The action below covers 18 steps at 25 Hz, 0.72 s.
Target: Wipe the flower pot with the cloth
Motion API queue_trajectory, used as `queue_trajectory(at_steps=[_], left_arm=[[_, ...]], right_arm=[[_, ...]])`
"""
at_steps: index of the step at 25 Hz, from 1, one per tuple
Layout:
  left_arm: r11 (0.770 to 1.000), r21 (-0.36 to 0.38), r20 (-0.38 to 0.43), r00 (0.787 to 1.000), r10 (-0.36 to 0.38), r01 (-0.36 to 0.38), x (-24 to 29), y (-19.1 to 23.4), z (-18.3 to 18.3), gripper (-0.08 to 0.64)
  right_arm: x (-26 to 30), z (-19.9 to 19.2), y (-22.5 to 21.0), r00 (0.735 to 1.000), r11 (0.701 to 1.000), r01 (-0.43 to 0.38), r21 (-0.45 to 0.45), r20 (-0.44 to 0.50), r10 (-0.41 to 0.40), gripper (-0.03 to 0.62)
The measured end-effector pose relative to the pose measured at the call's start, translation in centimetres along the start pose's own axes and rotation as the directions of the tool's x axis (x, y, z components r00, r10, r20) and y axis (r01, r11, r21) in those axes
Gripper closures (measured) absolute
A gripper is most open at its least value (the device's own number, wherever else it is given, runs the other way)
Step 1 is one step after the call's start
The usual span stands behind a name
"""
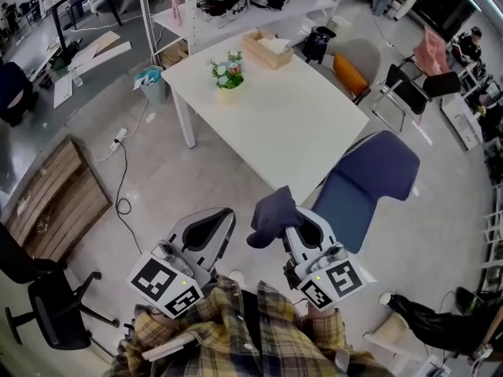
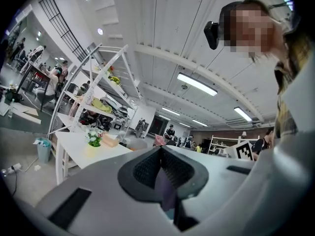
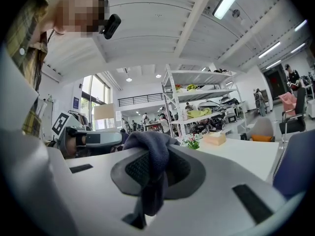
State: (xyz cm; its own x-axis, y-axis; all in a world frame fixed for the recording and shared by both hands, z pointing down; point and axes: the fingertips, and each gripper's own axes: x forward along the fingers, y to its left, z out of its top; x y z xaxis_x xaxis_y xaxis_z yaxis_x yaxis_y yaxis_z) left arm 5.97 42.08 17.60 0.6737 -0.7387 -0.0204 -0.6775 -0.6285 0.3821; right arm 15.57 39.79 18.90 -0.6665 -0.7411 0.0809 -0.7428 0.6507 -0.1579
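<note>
Head view: the flower pot (image 1: 228, 93) stands at the far end of the white tabletop (image 1: 291, 124), well apart from both grippers, so this looks like the approach. Left gripper view: the left gripper (image 2: 161, 151) is closed, empty. Right gripper view: the right gripper (image 3: 156, 154) clamps the dark cloth (image 3: 147, 141); next it must reach the pot. No readable writing.

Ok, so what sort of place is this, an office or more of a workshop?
Probably an open-plan lab or workshop office: tall white shelving racks stacked with gear, a plain white table on a bare grey floor, and a blue office chair.
</note>
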Motion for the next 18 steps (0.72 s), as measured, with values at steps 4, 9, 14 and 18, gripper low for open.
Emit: queue_trajectory(at_steps=[4, 9, 14, 18], left_arm=[[1.0, -0.003, 0.001, 1.0, -0.02, 0.02, 0.6, 5.4, 2.8, 0.552], [0.998, -0.006, -0.01, 0.998, -0.055, 0.055, 1.7, 11.8, 5.8, 0.552], [0.997, -0.02, -0.051, 0.995, -0.08, 0.08, 1.6, 18.0, 7.4, 0.552], [0.996, -0.038, -0.076, 0.994, -0.082, 0.08, 1.2, 22.0, 7.9, 0.552]], right_arm=[[5.4, 1.1, 0.5, 1.0, 0.999, 0.023, -0.029, -0.004, -0.023, 0.568], [12.0, 2.8, 1.0, 0.999, 0.996, 0.053, -0.068, 0.003, -0.053, 0.568], [18.0, 2.1, 1.3, 0.996, 0.994, 0.086, -0.064, -0.018, -0.087, 0.568], [20.9, 1.5, 0.9, 0.989, 0.988, 0.144, -0.054, -0.025, -0.145, 0.568]])
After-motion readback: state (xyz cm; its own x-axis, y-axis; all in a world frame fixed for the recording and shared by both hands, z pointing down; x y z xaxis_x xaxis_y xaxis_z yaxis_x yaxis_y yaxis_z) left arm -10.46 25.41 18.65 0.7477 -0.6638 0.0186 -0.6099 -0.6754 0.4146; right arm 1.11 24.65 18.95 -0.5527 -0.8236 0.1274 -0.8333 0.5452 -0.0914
